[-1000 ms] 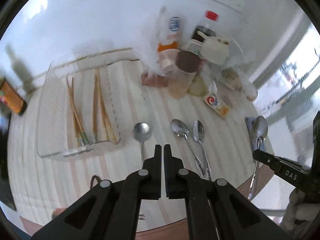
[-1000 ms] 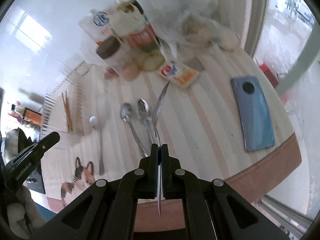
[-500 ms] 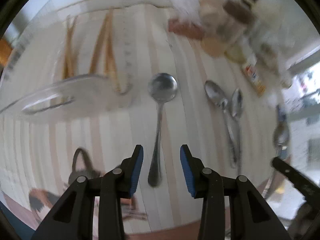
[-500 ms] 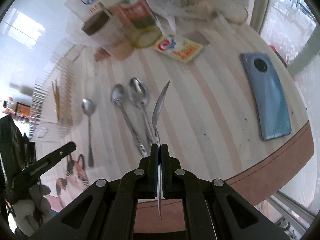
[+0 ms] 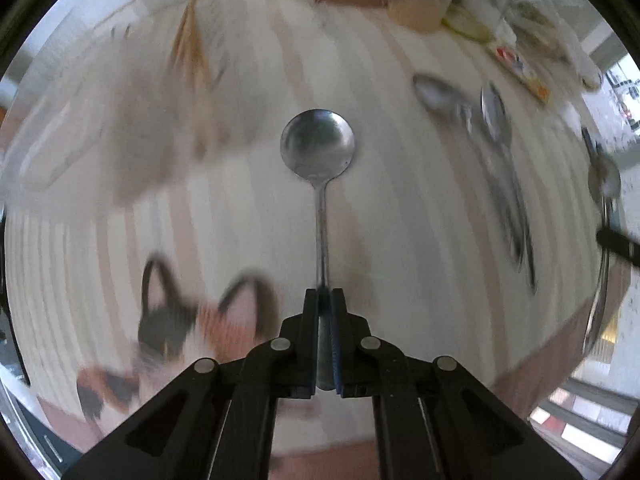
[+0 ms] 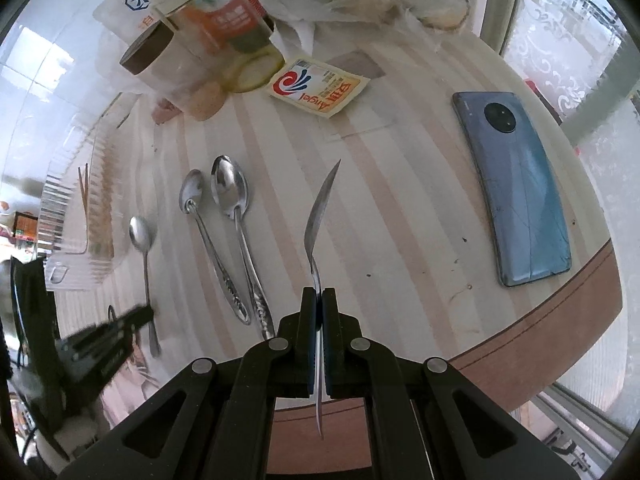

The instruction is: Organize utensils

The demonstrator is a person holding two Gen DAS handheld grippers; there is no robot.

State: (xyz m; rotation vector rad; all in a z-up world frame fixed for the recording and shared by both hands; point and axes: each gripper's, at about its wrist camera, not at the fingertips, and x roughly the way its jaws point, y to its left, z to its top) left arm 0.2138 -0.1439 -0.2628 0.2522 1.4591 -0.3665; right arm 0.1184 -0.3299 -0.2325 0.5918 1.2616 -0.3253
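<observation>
1. Change since half a second ago: left gripper (image 5: 324,292), then spread open over the round-bowled spoon (image 5: 318,152), is now clenched on that spoon's handle end; the right gripper's grasp is unchanged
2. Round-bowled spoon: bowl pointing away from the left gripper, lying along the striped surface (image 5: 400,240); whether it is lifted cannot be told
3. Right gripper (image 6: 319,292): fingers (image 6: 309,312) clamped on the handle of a second spoon (image 6: 320,208), held edge-on above the surface, bowl pointing away
4. Two loose spoons (image 6: 232,236): side by side on the surface, left of the held spoon, handles toward the camera
5. Clear ribbed tray (image 6: 76,236): at the left edge, chopsticks (image 6: 83,188) inside
6. Blue phone (image 6: 520,188): face down, right side of the surface
7. Yellow sachet (image 6: 320,88): far side, just beside a brown-lidded jar (image 6: 160,60) and a bottle (image 6: 232,28)
8. Cat picture (image 5: 192,320): printed on the surface near the left gripper, blurred
</observation>
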